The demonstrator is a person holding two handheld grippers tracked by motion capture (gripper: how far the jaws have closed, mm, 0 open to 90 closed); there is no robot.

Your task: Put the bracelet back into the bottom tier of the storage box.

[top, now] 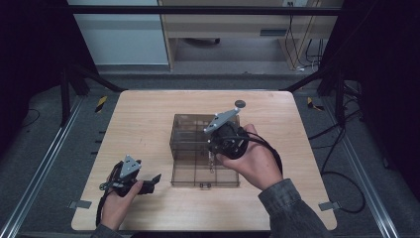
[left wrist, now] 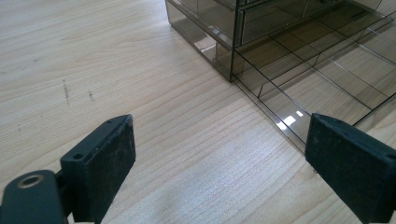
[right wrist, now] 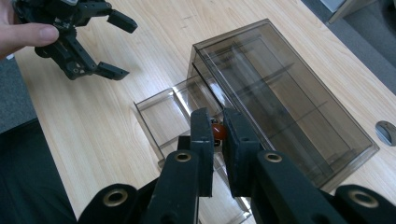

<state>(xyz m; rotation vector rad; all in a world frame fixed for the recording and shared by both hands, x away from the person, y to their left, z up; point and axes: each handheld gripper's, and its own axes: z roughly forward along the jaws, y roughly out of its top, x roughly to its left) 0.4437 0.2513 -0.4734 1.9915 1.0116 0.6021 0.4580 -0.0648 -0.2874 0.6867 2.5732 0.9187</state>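
A smoky see-through drawer box (top: 190, 130) stands mid-table, its lowest drawer (top: 198, 174) pulled out toward me and split into compartments. My right gripper (top: 212, 158) hangs over that drawer, pointing down. In the right gripper view its jaws (right wrist: 217, 119) are shut on a small red-brown round object (right wrist: 218, 131) above the drawer (right wrist: 161, 109) and in front of the box (right wrist: 280, 88). My left gripper (top: 155, 181) rests low on the table, left of the drawer, open and empty. In the left gripper view its jaws (left wrist: 219, 154) stand wide apart, facing the drawer's corner (left wrist: 322, 84).
The wooden table (top: 143, 119) has bare wood left of the box and along the front edge. A dark round grommet (top: 240, 103) sits near the far edge, also seen beside the box (right wrist: 386, 131). Cables lie on the floor at the right.
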